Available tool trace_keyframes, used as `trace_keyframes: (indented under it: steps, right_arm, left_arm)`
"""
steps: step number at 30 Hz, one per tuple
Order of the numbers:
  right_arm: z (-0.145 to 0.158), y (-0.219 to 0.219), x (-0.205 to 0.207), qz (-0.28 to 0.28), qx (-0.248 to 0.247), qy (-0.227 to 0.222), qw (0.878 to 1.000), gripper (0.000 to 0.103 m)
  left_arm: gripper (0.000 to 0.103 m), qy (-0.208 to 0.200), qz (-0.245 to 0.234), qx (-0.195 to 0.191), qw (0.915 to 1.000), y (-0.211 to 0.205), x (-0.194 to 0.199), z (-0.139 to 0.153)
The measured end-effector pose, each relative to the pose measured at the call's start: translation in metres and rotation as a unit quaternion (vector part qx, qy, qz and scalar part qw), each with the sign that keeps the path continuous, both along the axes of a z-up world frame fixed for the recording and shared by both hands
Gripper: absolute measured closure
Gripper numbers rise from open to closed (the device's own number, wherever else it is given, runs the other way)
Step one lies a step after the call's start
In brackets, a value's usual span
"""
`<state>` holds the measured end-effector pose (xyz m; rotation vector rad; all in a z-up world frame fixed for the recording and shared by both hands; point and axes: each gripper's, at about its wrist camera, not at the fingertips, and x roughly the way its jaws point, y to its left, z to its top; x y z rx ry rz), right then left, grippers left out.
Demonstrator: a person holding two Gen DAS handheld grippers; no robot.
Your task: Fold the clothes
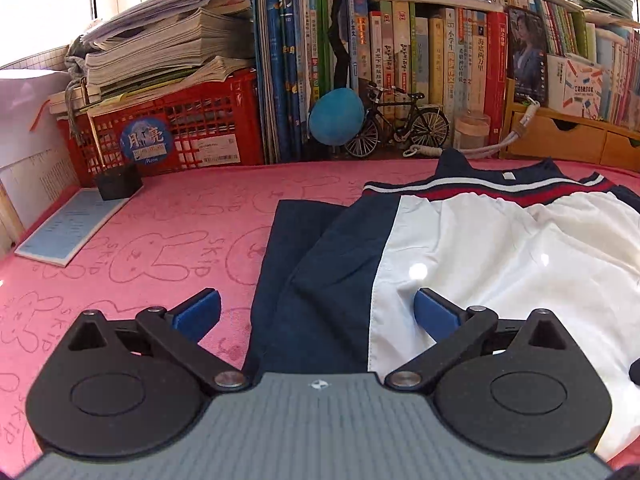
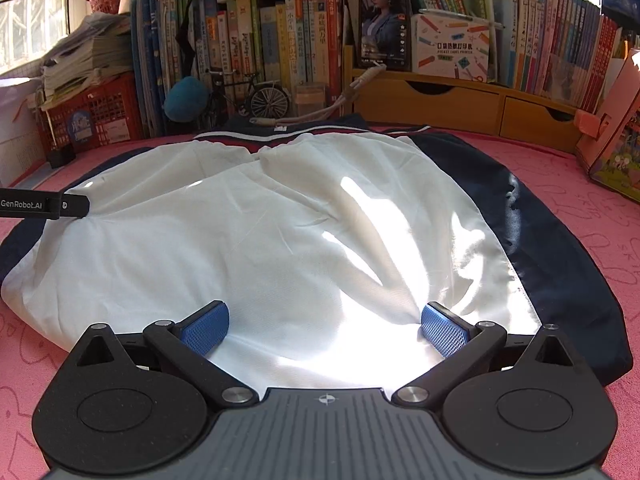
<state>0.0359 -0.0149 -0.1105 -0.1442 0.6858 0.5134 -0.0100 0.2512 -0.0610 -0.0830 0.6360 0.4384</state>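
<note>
Right wrist view: pink rabbit-print cover (image 2: 580, 216) is spreading over the whole work surface. School jacket (image 2: 280, 220), white body with navy sleeves and a red-and-white striped band, is lying flat on it, back up, collar pointing away toward the bookshelf (image 2: 280, 40), hem toward the camera; long axis is running near to far. Its sleeve on the picture's left is lying folded in along the body. Right gripper (image 2: 324, 330) is hovering above the hem, blue pads (image 2: 444, 334) spread wide, gripping nothing. Left gripper (image 1: 318, 314) is standing over the jacket's left edge, fingers fully parted, nothing between them; its finger is showing as a black bar at the left of the right wrist view. Behind the collar: red crate (image 1: 180, 128) carrying stacked papers, wooden drawer unit (image 2: 460, 104), blue plush (image 1: 336, 116), model bicycle (image 1: 400, 124), white cord (image 1: 460, 148). Notepad (image 1: 68, 228) is lying well left of the jacket.
</note>
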Motion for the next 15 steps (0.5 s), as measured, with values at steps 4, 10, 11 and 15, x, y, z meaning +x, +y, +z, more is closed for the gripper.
trace_keyframes:
  steps: [4,10,11,15]
  right_arm:
    - [0.000,0.000,0.000,0.000,0.000,0.000,1.000,0.000]
    - [0.000,-0.005,-0.002,-0.001,0.002,0.000,1.000,0.000]
    - [0.001,-0.007,-0.005,-0.004,0.000,0.000,1.000,0.000]
    - [0.001,-0.017,-0.015,-0.011,-0.002,0.000,1.000,0.000]
  left_arm:
    - [0.001,-0.033,-0.034,0.004,0.9989,-0.017,-0.005,0.015]
    - [0.001,-0.017,-0.124,-0.003,0.9921,-0.081,0.017,0.008]
    - [0.001,-0.011,-0.138,-0.005,0.9903,-0.091,0.021,0.005]
    - [0.001,0.021,-0.160,0.037,0.9862,-0.117,0.037,-0.010]
